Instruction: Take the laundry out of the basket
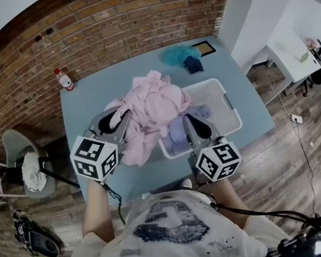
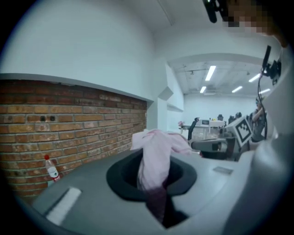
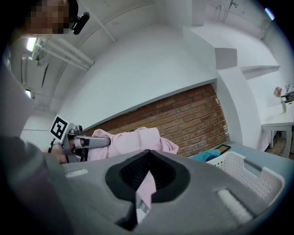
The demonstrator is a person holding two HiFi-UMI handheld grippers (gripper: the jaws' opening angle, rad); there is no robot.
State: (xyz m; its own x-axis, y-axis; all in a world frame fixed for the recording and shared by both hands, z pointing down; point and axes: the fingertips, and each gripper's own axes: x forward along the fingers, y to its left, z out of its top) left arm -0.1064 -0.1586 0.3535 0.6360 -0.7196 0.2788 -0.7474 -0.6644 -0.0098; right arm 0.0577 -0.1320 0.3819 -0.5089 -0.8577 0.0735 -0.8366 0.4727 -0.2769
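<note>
Laundry hangs between our two grippers: a pink garment (image 1: 154, 110), bunched and crumpled, sits over the left rim of the white laundry basket (image 1: 228, 104) and over the blue-grey bench (image 1: 89, 103) beside it. Our left gripper (image 1: 123, 119) has its jaws clenched on a thick fold of the pink cloth; in the left gripper view the fabric rises from between the jaws and flops over to the right. Our right gripper (image 1: 191, 121) has its jaws pressed fully together on a thin strip of the same garment, with a small pale tag showing at the pinch point. The left gripper holds the garment's left side, and the right gripper holds it lower on the side nearer the basket. We cannot tell whether the lowest folds touch the basket rim or the bench.

Inside the basket, under the pink bunch, lies a lavender piece of clothing (image 1: 179, 131). At the far end of the bench, well apart from the basket's back rim, sit a teal cloth (image 1: 177, 55) and a dark blue cloth (image 1: 192, 64), touching each other. A clear bottle with a red cap (image 1: 65, 80) stands upright at the bench's far left corner, close to the brick wall (image 1: 99, 19). A grey chair (image 1: 14, 149) carrying a white cloth (image 1: 32, 170) stands left of the bench.
</note>
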